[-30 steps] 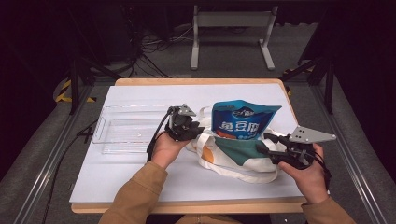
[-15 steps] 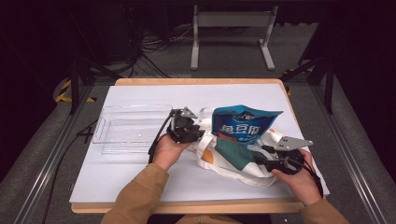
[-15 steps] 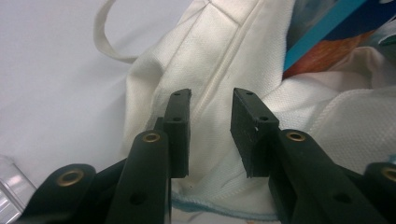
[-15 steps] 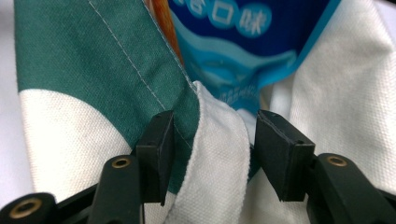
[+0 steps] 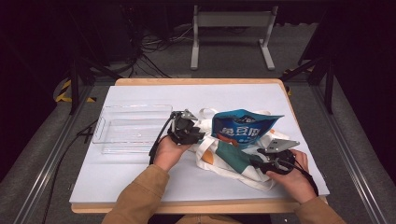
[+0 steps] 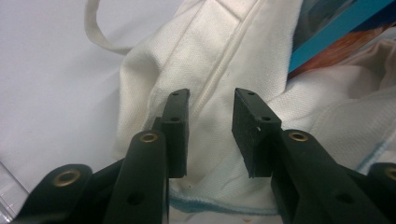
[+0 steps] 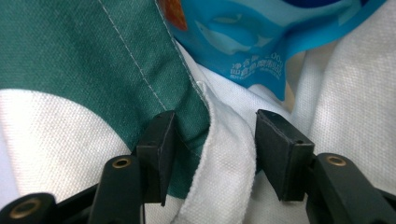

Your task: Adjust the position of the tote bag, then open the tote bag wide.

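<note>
A white tote bag [image 5: 219, 161] with a green patch lies on the table, and a blue snack pouch [image 5: 243, 128] sticks out of its mouth. My left gripper [image 5: 198, 135] is at the bag's left edge. In the left gripper view it [image 6: 211, 100] stands open over a white seam [image 6: 219, 60]; its jaws have just opened a little and the pads do not press the cloth. My right gripper [image 5: 256, 163] is low at the bag's right side. Its jaws [image 7: 215, 121] straddle the bag's rim [image 7: 219, 154], green cloth [image 7: 93, 51] beside white hem, without squeezing it.
A clear plastic tray [image 5: 130, 128] stands empty to the left of the bag. The white table cover [image 5: 140, 186] ends at a wooden edge close to the person's sleeves. A bag strap [image 6: 100, 32] loops on the table beyond the left gripper.
My right hand has come down from beside the pouch to the bag's lower right rim. The lifted bag mouth has sunk with it. The left hand has stayed put.
</note>
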The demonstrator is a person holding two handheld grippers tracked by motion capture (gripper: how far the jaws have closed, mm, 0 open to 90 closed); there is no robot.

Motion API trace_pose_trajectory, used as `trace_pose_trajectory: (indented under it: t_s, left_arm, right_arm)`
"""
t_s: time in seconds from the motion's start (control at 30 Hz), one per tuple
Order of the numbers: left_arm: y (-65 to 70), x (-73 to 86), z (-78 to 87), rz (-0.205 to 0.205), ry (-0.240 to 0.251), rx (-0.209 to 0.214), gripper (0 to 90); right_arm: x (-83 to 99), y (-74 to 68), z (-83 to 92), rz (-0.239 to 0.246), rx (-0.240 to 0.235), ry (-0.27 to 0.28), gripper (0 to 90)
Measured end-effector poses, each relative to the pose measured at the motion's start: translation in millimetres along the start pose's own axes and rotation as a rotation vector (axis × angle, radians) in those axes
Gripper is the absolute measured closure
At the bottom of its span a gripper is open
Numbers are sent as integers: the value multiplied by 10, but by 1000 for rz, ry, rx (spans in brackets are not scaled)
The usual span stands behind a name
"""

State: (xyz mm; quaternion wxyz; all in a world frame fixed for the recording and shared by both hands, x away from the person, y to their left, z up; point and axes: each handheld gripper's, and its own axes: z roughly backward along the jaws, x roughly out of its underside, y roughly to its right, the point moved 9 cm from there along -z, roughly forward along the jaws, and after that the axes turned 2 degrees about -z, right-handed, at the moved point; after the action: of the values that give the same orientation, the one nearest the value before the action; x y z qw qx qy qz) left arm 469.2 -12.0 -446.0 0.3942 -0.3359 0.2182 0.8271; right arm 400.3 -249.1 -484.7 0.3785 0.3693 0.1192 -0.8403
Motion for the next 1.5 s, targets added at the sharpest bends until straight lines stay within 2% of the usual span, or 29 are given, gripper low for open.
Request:
trace_pose_trajectory:
  t_s: [0.07,0.13,0.17,0.27,0.3,0.33,0.37,0.4,0.43,0.47,0.5,0.57,0.6,0.67,0.77,0.83,0.9,1.07,1.13,1.3,1.5]
  left_arm:
    - [0,-27,57,0,24,9,618]
    - [5,-59,119,3,48,28,577]
    - [5,-59,119,3,48,28,559]
    - [17,-110,209,-4,81,49,520]
    - [5,-138,254,10,96,37,412]
    - [5,-138,254,10,96,37,370]
    - [14,-149,280,17,100,50,370]
    - [14,-165,312,18,110,48,317]
    - [24,-202,391,9,144,66,306]
    - [24,-202,391,9,144,66,301]
    - [38,-227,432,13,166,87,295]
    - [61,-273,506,8,203,121,292]
    - [68,-310,552,-5,228,138,282]
    - [113,-365,618,-36,254,198,267]
    - [172,-452,715,-65,290,252,264]
    - [213,-526,782,-89,316,275,255]
    - [260,-595,823,-112,331,277,246]
    - [336,-724,838,-149,336,269,233]
    - [370,-783,824,-151,346,263,233]
    - [438,-931,702,-164,346,256,215]
    - [492,-1015,561,-145,373,319,214]
  right_arm:
    - [-36,-7,47,-26,-16,20,430]
    - [-100,-3,116,-45,-21,64,382]
    - [-100,-3,116,-45,-21,64,382]
    - [-197,7,237,-59,-30,120,334]
    - [-269,-8,343,-75,-52,158,368]
    - [-269,-8,343,-75,-52,158,368]
    - [-301,-28,387,-80,-72,173,373]
    - [-332,-40,432,-82,-81,188,373]
    - [-391,-54,516,-75,-86,218,381]
    - [-391,-54,516,-75,-86,218,381]
    - [-444,-72,591,-77,-97,249,385]
    - [-467,-84,625,-77,-107,262,390]
    - [-483,-92,648,-74,-115,271,399]
    - [-516,-92,707,-67,-124,290,401]
    - [-545,-67,777,-74,-132,315,402]
    - [-557,-43,823,-80,-128,328,402]
    - [-569,-34,858,-83,-130,338,402]
    - [-583,-27,909,-86,-134,351,399]
    - [-581,-18,921,-88,-131,353,398]
    - [-581,9,968,-92,-129,366,398]
    - [-574,20,1004,-101,-133,377,397]
